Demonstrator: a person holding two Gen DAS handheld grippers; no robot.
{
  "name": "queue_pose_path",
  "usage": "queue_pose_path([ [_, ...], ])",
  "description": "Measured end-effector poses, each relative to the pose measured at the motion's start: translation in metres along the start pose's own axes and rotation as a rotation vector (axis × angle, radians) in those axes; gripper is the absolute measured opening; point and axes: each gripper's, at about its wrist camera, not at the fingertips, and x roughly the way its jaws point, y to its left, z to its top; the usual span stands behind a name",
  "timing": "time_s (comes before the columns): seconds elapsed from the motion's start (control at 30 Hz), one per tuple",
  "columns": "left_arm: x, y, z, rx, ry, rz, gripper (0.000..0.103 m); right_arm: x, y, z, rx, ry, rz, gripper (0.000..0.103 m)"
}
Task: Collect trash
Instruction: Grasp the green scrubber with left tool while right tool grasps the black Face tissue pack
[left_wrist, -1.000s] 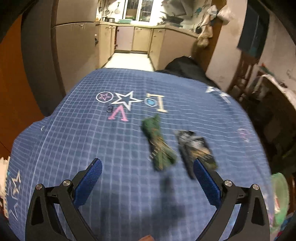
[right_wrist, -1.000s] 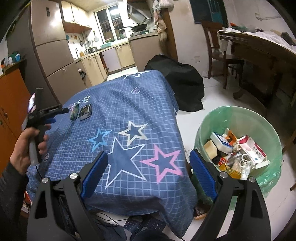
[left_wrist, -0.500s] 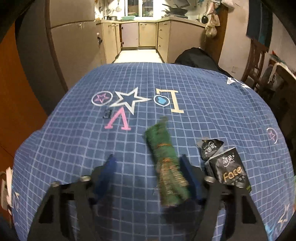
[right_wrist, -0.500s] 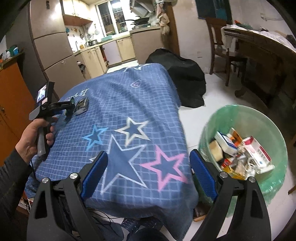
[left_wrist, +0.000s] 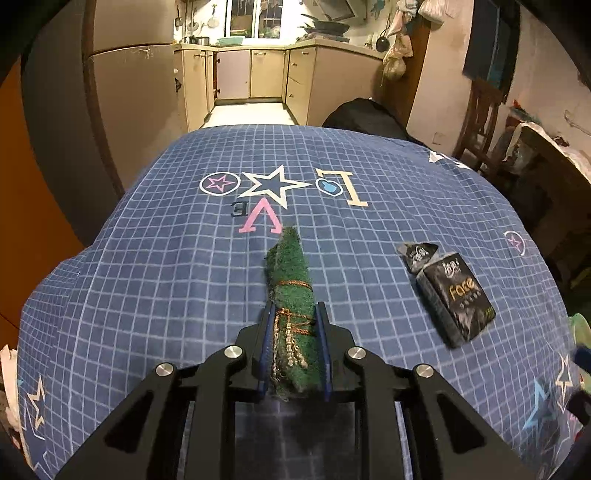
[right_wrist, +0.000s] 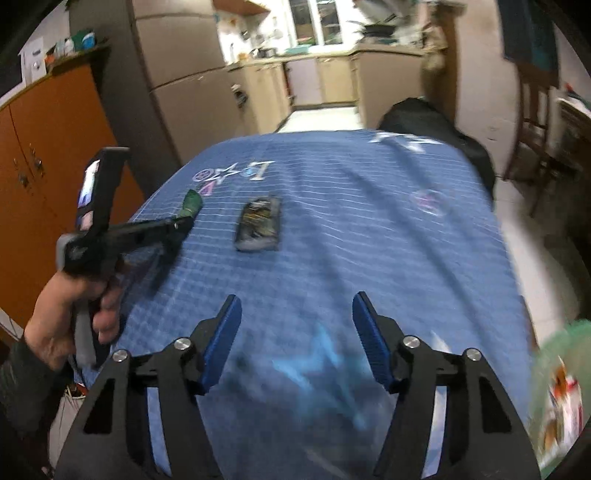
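A rolled green scrub pad (left_wrist: 291, 288) tied with brown string lies on the blue checked tablecloth (left_wrist: 147, 277). My left gripper (left_wrist: 293, 309) has its jaws closing on the pad's near end, both pads pressing its sides. To its right lies a black "Face" packet (left_wrist: 456, 299). The right wrist view, blurred, shows the green pad (right_wrist: 192, 203) in the left gripper (right_wrist: 183, 221), held by a hand (right_wrist: 62, 314), and the packet (right_wrist: 260, 223) beyond. My right gripper (right_wrist: 295, 306) hovers over the cloth's near end, jaws closing with nothing between them.
A green-lined bin (right_wrist: 557, 387) with trash stands low at the right. A black bag (left_wrist: 365, 114) sits on the floor past the table's far end. A wooden chair (left_wrist: 480, 122) is at the right wall, an orange cabinet (right_wrist: 55, 147) at the left.
My left gripper moved down onto the green pad and closed around it. My right gripper swung left from the bin to over the table, and its jaws have narrowed.
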Motion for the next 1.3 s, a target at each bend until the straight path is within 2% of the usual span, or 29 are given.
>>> queue_pose_path([
  [0.17,-0.003,0.013,-0.004,-0.060,-0.007,-0.065,0.022,0.059,0.027,0.037,-0.044,0.063,0.022,0.056],
  [0.33,-0.001,0.012,-0.003,-0.046,-0.006,-0.049,0.022,0.100,0.034,0.064,-0.038,0.106,-0.012,0.056],
  [0.43,-0.003,0.011,-0.005,-0.035,-0.005,-0.035,0.022,0.114,0.032,0.068,-0.031,0.133,-0.027,0.055],
  [0.6,-0.001,0.004,-0.006,-0.017,-0.003,0.001,0.022,0.119,0.039,0.067,-0.067,0.122,-0.096,0.043],
  [0.73,0.000,0.001,-0.005,-0.009,-0.002,0.014,0.022,0.119,0.044,0.061,-0.096,0.097,-0.135,0.041],
  [1.0,0.003,-0.003,-0.004,0.004,0.000,0.026,0.022,0.104,0.045,0.044,-0.054,0.057,-0.140,0.040],
  [1.2,0.006,-0.004,-0.005,0.000,0.002,0.028,0.022,0.104,0.044,0.041,-0.050,0.075,-0.125,0.047],
  [1.27,0.006,-0.005,-0.005,0.005,0.003,0.032,0.023,0.106,0.046,0.043,-0.055,0.076,-0.128,0.047],
  [1.3,0.006,-0.005,-0.005,0.009,0.003,0.035,0.023,0.106,0.045,0.044,-0.052,0.076,-0.127,0.043],
])
